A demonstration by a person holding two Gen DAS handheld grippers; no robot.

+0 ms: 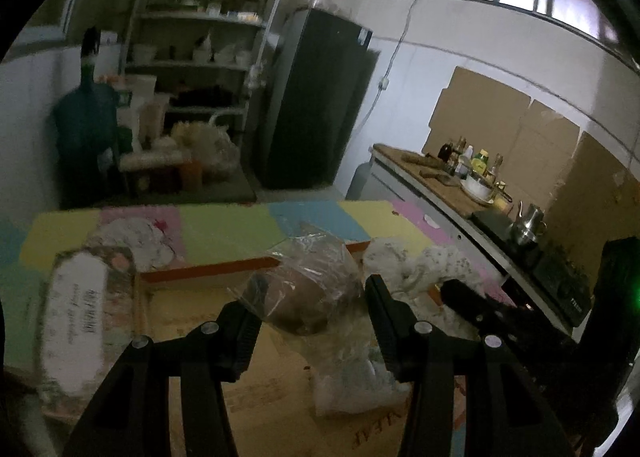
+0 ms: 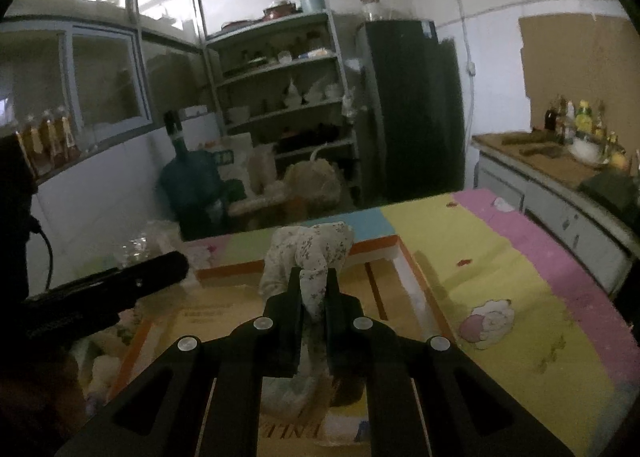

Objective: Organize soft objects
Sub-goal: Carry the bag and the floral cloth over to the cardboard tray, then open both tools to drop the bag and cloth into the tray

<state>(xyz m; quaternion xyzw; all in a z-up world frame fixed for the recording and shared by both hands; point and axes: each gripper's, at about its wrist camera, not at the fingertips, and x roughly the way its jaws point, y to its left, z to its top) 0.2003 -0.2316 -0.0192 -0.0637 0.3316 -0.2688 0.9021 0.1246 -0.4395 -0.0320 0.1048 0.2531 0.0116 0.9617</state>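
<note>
Above a shallow, orange-rimmed cardboard box (image 1: 208, 271) lying flat on a pastel patchwork foam mat (image 2: 500, 257), two black handheld grippers carry soft goods. At left, a flowered oval packet (image 1: 80, 317) lies along the box's left edge. The left gripper (image 1: 312, 289), its jaws about half apart, grips a crinkled clear plastic bag with something brown inside (image 1: 312, 289), apparently to lower it into the box. To its right, the right gripper (image 2: 312, 289), jaws nearly shut, pinches a fold of white floral-print cloth (image 2: 308, 253) over the box's middle, the bundle bunched ahead of its tips, probably bound for the same place.
</note>
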